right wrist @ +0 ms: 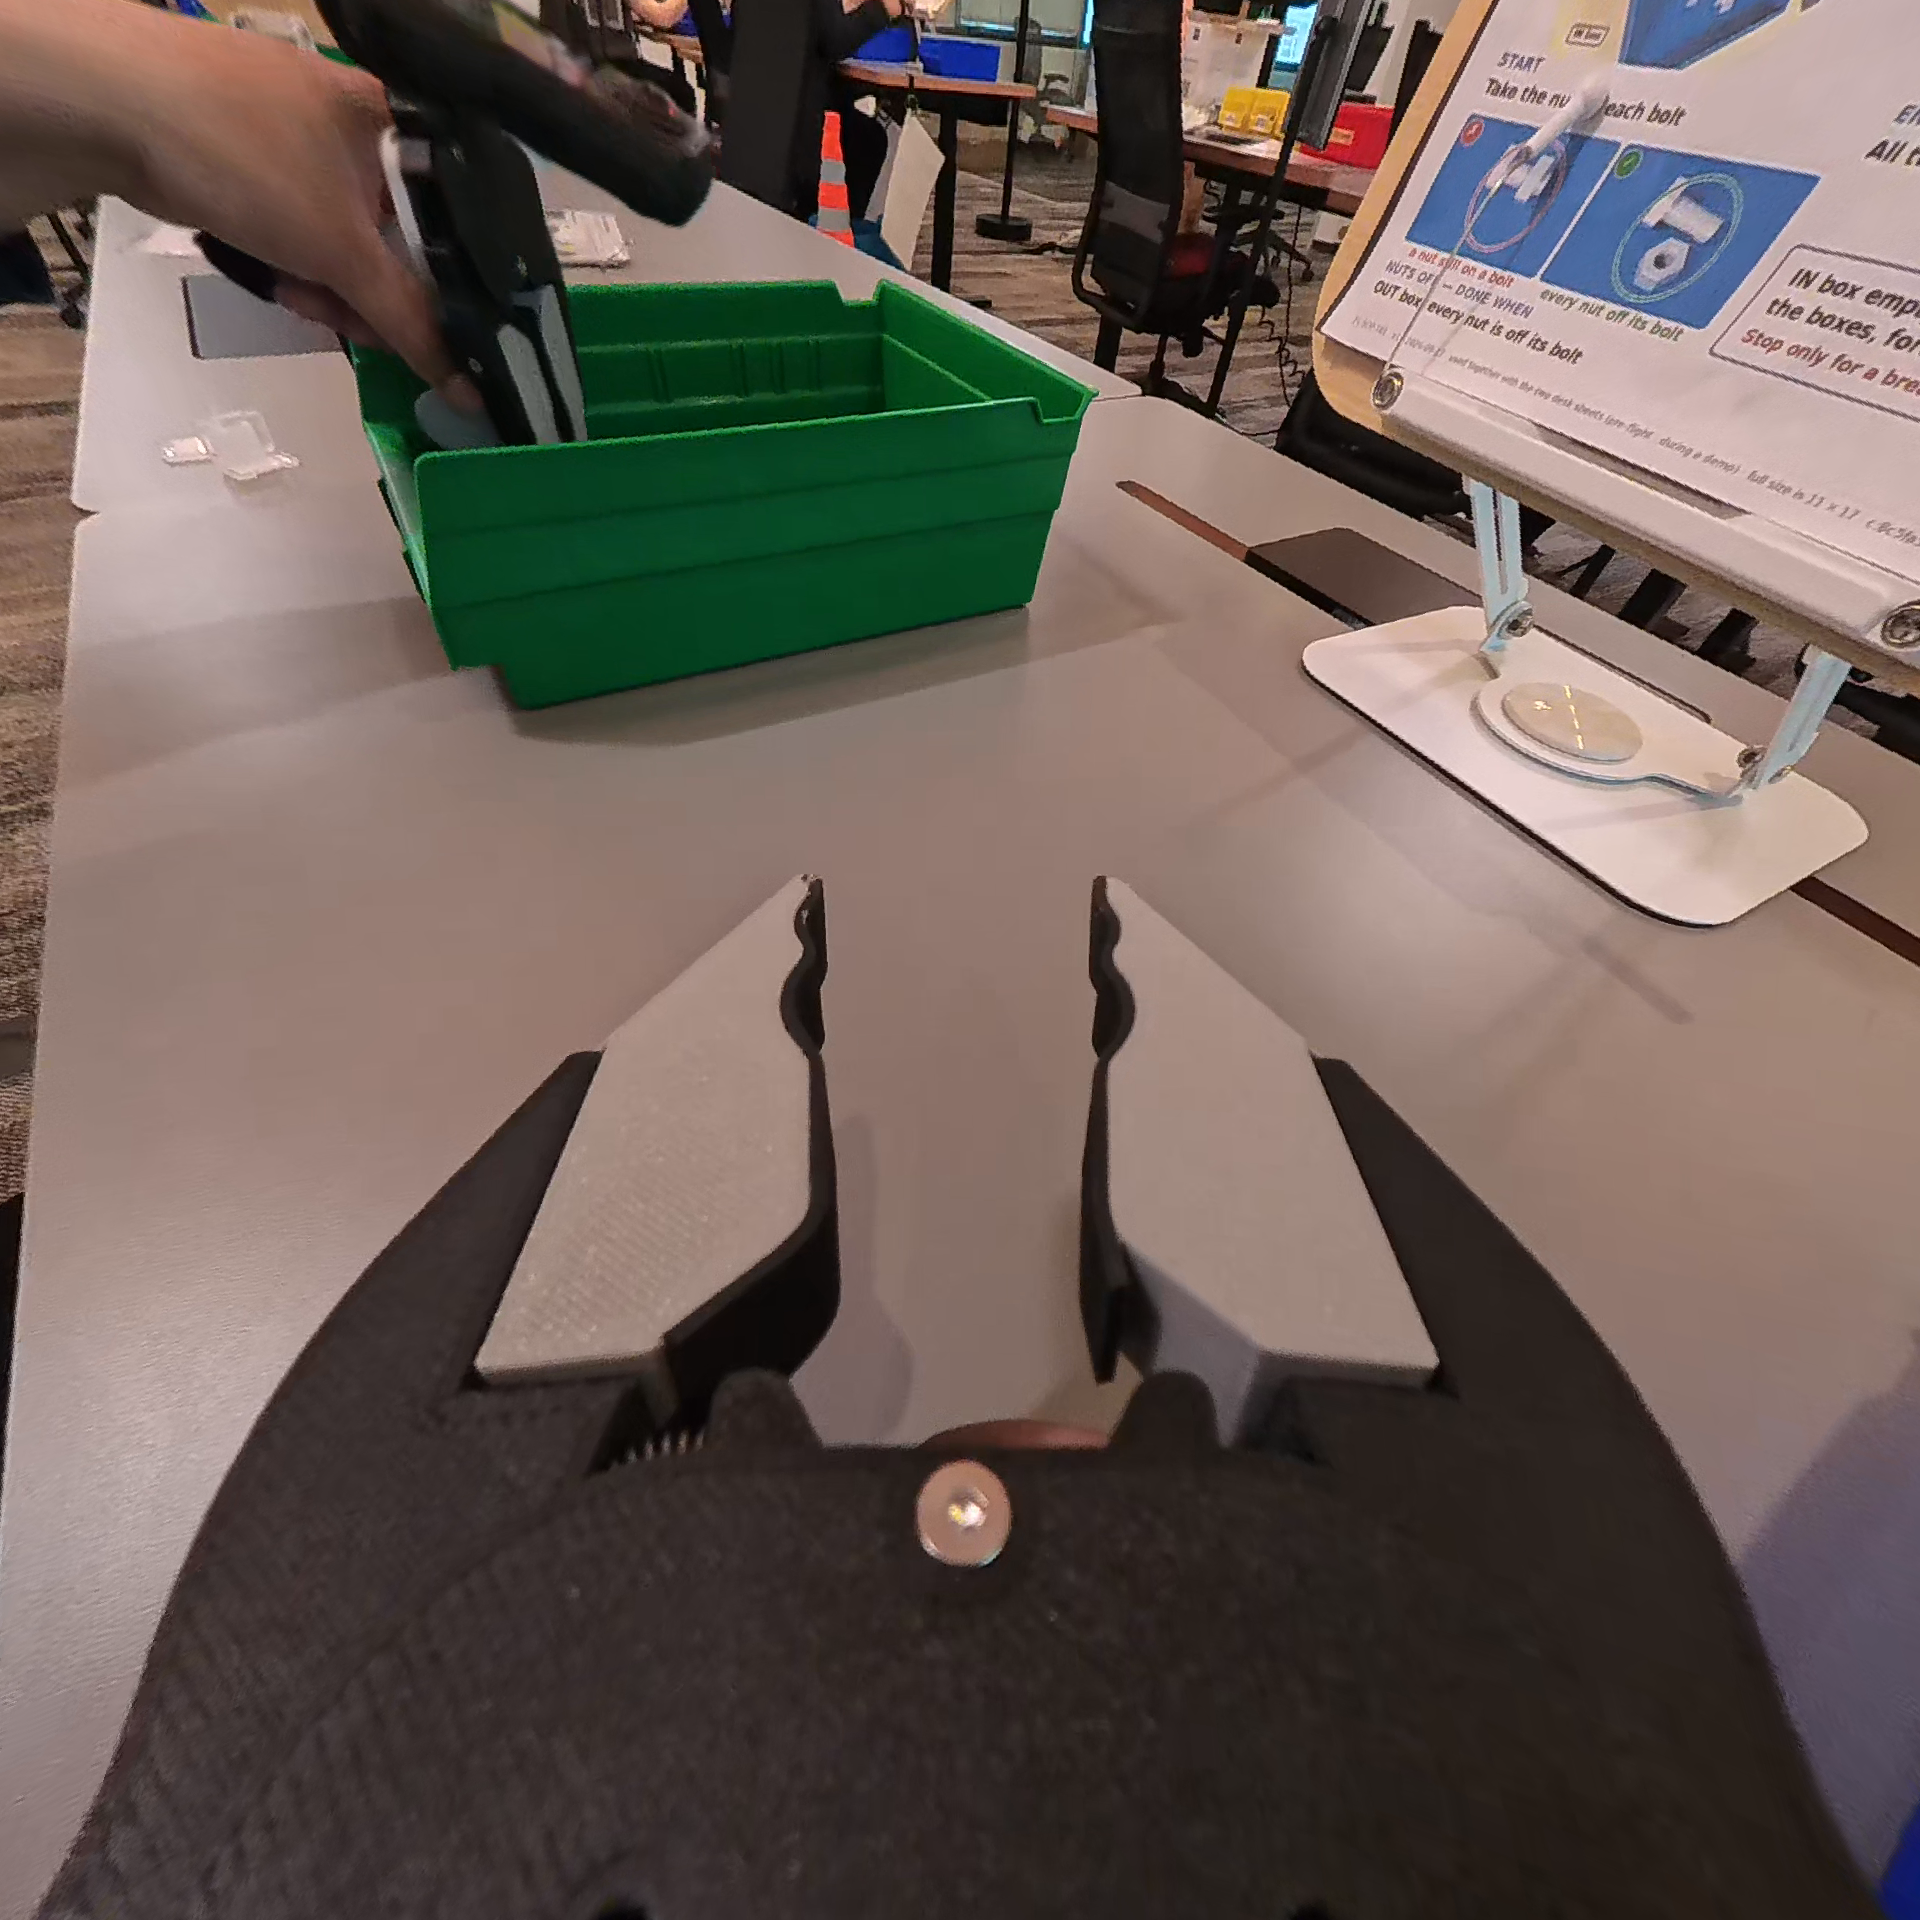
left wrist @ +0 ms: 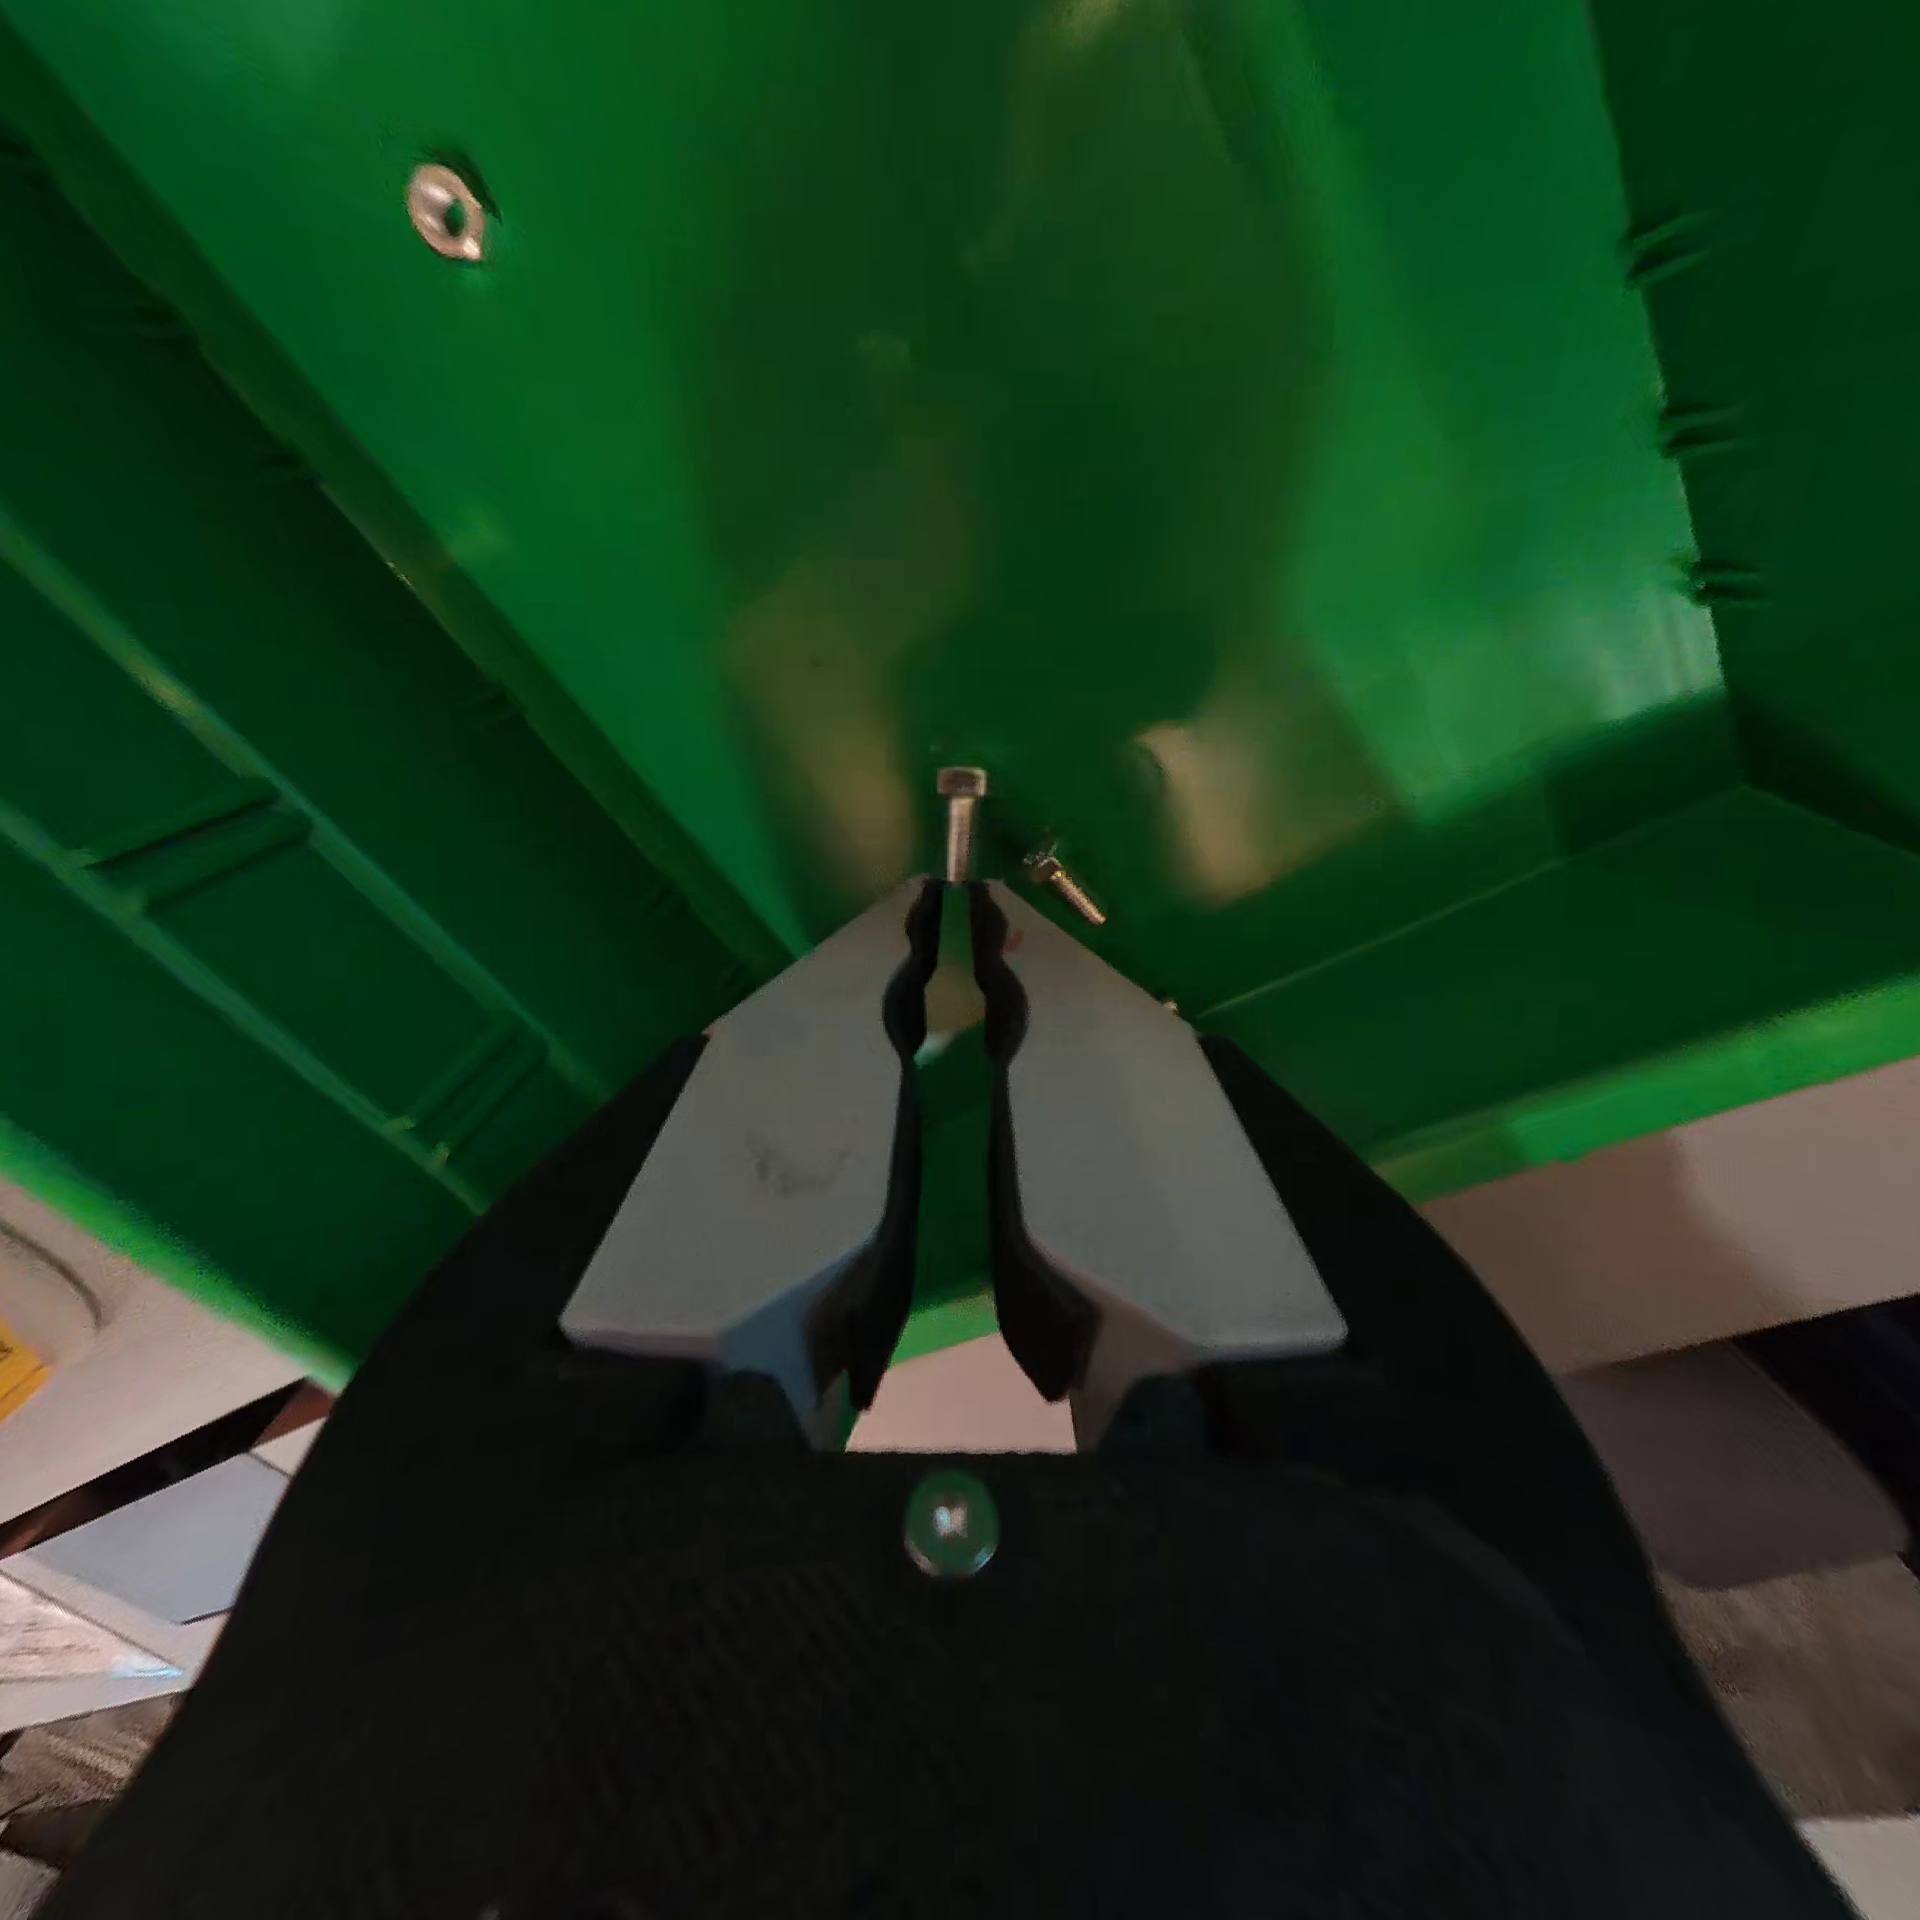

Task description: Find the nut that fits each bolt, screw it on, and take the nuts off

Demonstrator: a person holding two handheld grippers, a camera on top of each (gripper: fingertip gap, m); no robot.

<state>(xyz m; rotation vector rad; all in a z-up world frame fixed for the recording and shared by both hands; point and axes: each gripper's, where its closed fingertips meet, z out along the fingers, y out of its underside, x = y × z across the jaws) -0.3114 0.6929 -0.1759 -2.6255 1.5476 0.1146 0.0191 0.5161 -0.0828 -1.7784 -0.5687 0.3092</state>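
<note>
In the left wrist view my left gripper [left wrist: 956, 885] is down inside the green bin [left wrist: 1351, 312]. Its fingertips are closed on the shank end of a small silver bolt [left wrist: 956, 821], whose head points away from me. A second, smaller bolt [left wrist: 1065, 883] lies just to the right of the tips. A silver nut [left wrist: 449, 215] lies on the bin floor, far left. In the right wrist view my right gripper [right wrist: 958, 914] is open and empty above the grey table [right wrist: 935, 769], well short of the bin [right wrist: 748, 540]. The left gripper [right wrist: 520, 343] shows there, held by a hand, with its tips hidden behind the bin wall.
A white stand [right wrist: 1600, 790] carrying an instruction sheet [right wrist: 1662, 239] stands at the right of the table. Small clear plastic pieces [right wrist: 229, 452] lie left of the bin. Chairs, other tables and an orange cone [right wrist: 836, 177] are beyond the table's far edge. My hands' fingertips stand some 40 cm from each other. The silver nut [left wrist: 449, 215] is closer to my left gripper, around 12 cm from its tips; the right tips are 40 cm off.
</note>
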